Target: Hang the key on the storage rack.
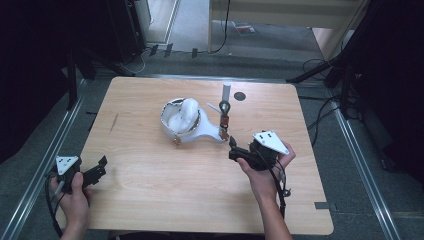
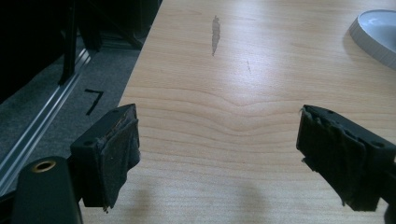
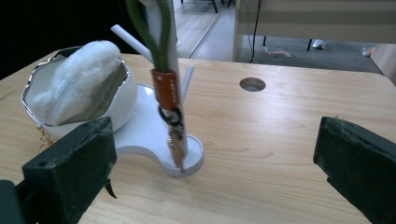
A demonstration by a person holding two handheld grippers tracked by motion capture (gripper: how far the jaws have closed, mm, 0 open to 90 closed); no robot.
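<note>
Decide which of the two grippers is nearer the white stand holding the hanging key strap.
The right gripper: it sits just in front of the white stand, jaws open. The left gripper stays at the table's near left edge.

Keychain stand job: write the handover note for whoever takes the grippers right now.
Left gripper: open, empty, at the table's near left edge.
Right gripper: open, empty, just short of the stand's base.
White stand: mid-table, joined to a white bowl holding a fluffy white item.
Green lanyard with orange tag and keys: hanging on the stand's post.
Done: lanyard hung, released.
Left: apparently only drawing the right gripper clear.
</note>
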